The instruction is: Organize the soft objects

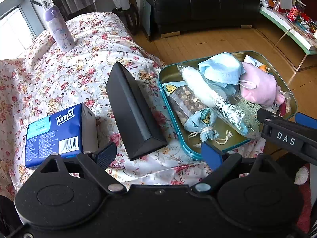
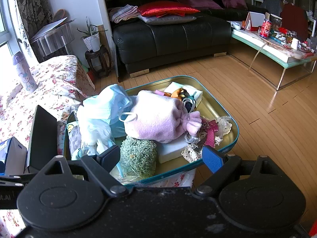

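Left wrist view looks over a flowered cloth (image 1: 83,75) toward a teal-rimmed tin tray (image 1: 168,75) that serves as the landmark for everything else. On this side of the tray's near corner, the left gripper (image 1: 158,154) holds its two fingers spread wide with nothing between them. Just left of the tray a black box (image 1: 132,111) lies on the cloth, and farther left again sits a blue tissue pack (image 1: 57,134). Well beyond the tray's far left side a lilac bottle (image 1: 59,29) stands upright.

Inside the tray the soft things are piled together: a blue face mask (image 1: 221,69) on top toward the far side, a pink pouch (image 1: 259,85) touching it on the right, a small blue drawstring bag (image 1: 202,123) near the tray's near rim, and a clear packet (image 1: 208,91) lying across the middle.

From the right wrist view, the right gripper (image 2: 164,158) is also spread open and empty, poised over the tray's (image 2: 231,136) near edge. A green loopy scrubber (image 2: 138,156) sits in the tray between the fingers without being pinched. Behind it lie the pouch (image 2: 156,117) and the mask (image 2: 113,101), with lace and ribbon scraps (image 2: 208,134) at the tray's right side. Past the tray, across the wood floor (image 2: 257,109), stands a black sofa (image 2: 168,37).
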